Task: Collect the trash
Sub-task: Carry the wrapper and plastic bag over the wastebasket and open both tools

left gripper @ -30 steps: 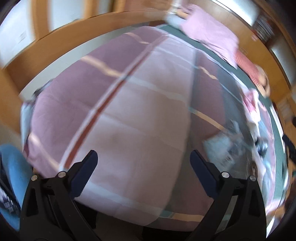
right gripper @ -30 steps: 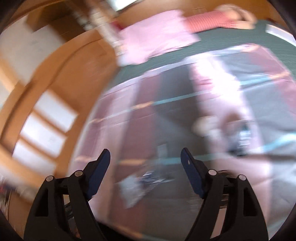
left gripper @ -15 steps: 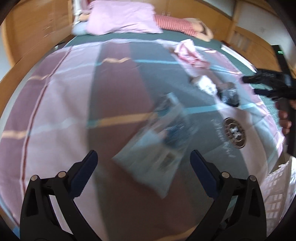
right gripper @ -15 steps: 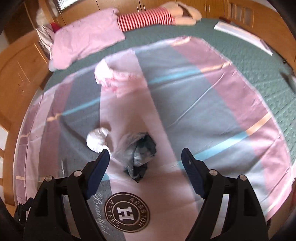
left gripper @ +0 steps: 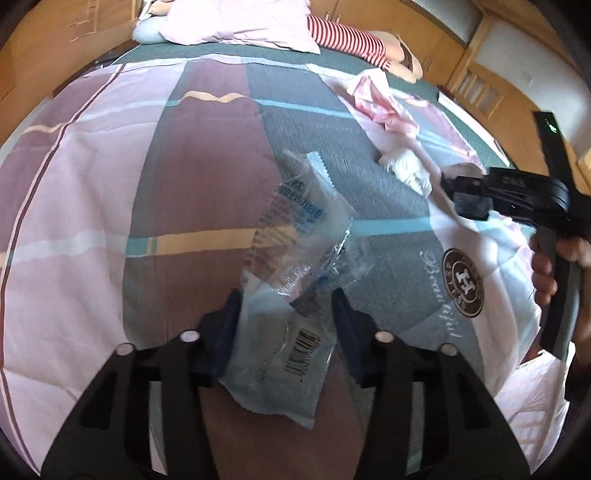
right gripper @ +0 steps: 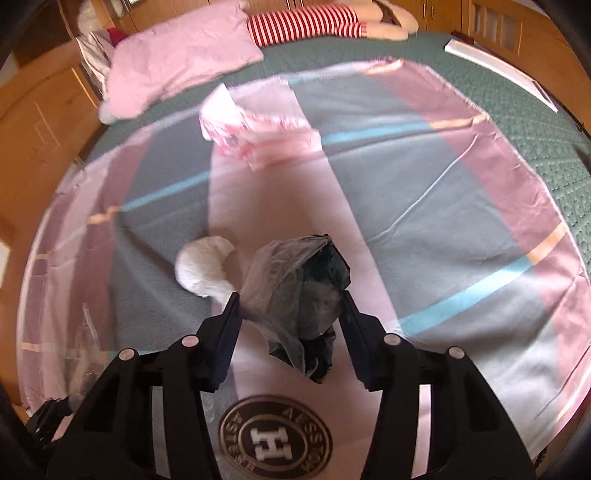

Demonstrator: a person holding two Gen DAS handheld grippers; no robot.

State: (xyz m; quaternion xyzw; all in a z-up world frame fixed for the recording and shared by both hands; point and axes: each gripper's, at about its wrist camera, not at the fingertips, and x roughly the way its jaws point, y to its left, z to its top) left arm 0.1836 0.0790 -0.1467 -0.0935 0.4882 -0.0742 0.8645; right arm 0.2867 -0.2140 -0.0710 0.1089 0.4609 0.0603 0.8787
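Note:
A clear plastic wrapper [left gripper: 291, 258] with blue print and a barcode lies on the striped bedspread [left gripper: 92, 166]. My left gripper [left gripper: 286, 310] straddles its near end, jaws closing, both pads against its edges. In the right wrist view a crumpled dark bag under clear film [right gripper: 299, 291] fills the gap of my right gripper [right gripper: 291, 306]; those jaws are closing too, with pads touching both sides of the bag. The right gripper [left gripper: 465, 199] also shows at the right of the left wrist view, held by a hand [left gripper: 546, 266].
A white tissue wad [right gripper: 203, 269] lies just left of the dark bag. A pink-and-white wrapper [right gripper: 258, 136] sits farther up the bed. A pink pillow [right gripper: 173, 62] and a red-striped plush [right gripper: 306, 18] lie at the head. A white latticed bin [left gripper: 535, 387] stands past the bed's edge.
Both grippers swung across the bed and came down over their items. Each pair of jaws went from wide apart to narrow around the wrapper and the dark bag.

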